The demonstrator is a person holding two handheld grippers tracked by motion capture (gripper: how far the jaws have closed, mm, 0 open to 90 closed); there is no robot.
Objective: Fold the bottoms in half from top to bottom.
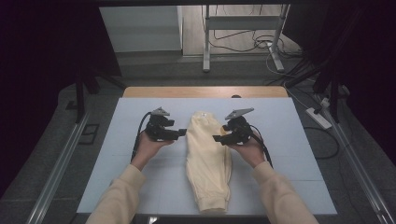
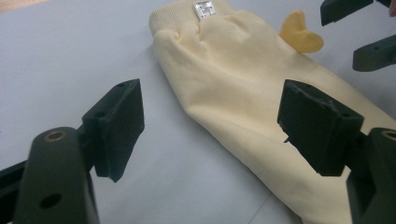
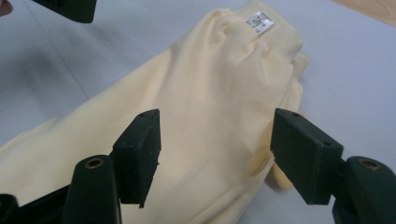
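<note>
**Both grippers poised at the waist end of the folded trousers**

The desk (image 1: 289, 140), covered in a pale blue-grey sheet with a strip of bare wood along its far edge, carries one thing: a pair of pale yellow trousers (image 1: 208, 163). They lie folded lengthwise at the centre of the desk, the ribbed waistband (image 2: 180, 14) toward twelve o'clock and the cuffs toward six, near the person's edge. A white label (image 3: 259, 21) sits inside the waistband, and a small yellow flap (image 2: 301, 32) pokes out on the garment's far side as the left gripper view shows it.

The left gripper (image 1: 182, 133) hangs at nine o'clock of the trousers' upper part, jaws wide apart and holding nothing; in its own view one jaw is over bare sheet, the other over the cloth's edge. The right gripper (image 1: 217, 138) is at three o'clock of the same part, jaws likewise wide and empty, with the cloth spread below them.

The step in hand looks like the approach to a grasp near the waistband, likely for a further fold or for smoothing. The next move calls for each gripper to drop to the cloth and pinch both layers at the edge, at matching height, so the fabric lifts evenly.

Nothing on the desk blocks the way. Beyond it, at twelve o'clock, a metal stand (image 1: 243, 28) and loose cables (image 1: 261, 44) lie on the floor, well apart from the work.
</note>
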